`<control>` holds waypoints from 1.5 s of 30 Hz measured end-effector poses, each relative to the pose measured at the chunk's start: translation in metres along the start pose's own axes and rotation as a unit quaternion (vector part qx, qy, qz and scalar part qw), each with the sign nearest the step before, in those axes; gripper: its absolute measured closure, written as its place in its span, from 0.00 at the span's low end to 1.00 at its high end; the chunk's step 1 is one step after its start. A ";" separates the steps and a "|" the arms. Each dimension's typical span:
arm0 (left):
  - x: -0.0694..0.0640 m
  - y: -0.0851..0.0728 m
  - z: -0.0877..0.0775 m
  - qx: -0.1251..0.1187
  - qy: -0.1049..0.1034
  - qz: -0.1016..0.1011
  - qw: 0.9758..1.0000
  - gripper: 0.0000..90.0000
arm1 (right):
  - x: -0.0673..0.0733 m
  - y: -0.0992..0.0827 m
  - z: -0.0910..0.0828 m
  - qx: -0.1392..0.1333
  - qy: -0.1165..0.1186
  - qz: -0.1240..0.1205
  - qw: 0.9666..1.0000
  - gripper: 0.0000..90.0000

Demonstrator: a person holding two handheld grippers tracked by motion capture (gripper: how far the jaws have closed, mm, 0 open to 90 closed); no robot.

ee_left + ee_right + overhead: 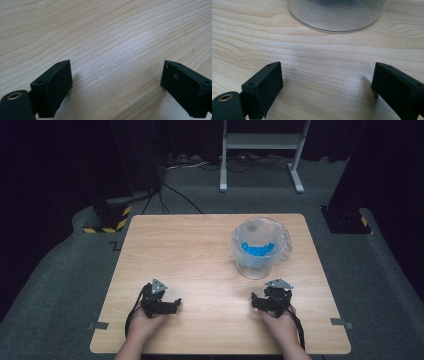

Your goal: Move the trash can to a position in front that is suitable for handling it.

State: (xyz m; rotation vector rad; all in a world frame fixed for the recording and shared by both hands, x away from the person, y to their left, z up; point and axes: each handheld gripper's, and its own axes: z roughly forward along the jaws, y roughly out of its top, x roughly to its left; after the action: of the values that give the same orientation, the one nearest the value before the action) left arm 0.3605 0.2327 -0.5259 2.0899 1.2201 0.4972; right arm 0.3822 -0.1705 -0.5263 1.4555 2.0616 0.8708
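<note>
A clear round container [261, 247] stands on the wooden table [190, 250], right of centre, with something bright blue [257, 249] inside and a clear plastic liner around its rim. My left gripper [172, 304] rests near the front left of the table, held by a hand, its jaws wide apart over bare wood [116, 72]. My right gripper [257, 302] rests near the front right, just in front of the container, also open and empty. In the right gripper view the container's clear base [337, 15] sits close ahead of the gripper [327, 82].
Beyond the table lie grey carpet, a white metal stand [260, 150] and black posts with yellow-striped bases [107, 217]. Cables run across the floor behind the table. Small grey brackets [98, 325] sit at the table's front corners.
</note>
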 end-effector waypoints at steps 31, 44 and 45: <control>-0.001 0.002 0.001 0.008 -0.002 0.005 1.000 0.07 | -0.005 0.000 -0.006 -0.014 0.012 -0.015 1.000 0.12; -0.003 0.008 0.008 0.019 -0.005 0.005 1.000 0.01 | -0.023 -0.004 -0.031 -0.075 0.011 -0.026 0.997 0.12; -0.003 0.008 0.008 0.019 -0.004 0.006 1.000 0.01 | -0.025 -0.003 -0.034 -0.078 0.009 -0.026 0.997 0.12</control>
State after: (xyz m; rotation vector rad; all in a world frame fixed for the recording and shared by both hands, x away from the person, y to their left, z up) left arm 0.3685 0.2247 -0.5259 2.1295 1.2222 0.4727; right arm 0.3652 -0.2030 -0.5051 1.3115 1.9864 1.0024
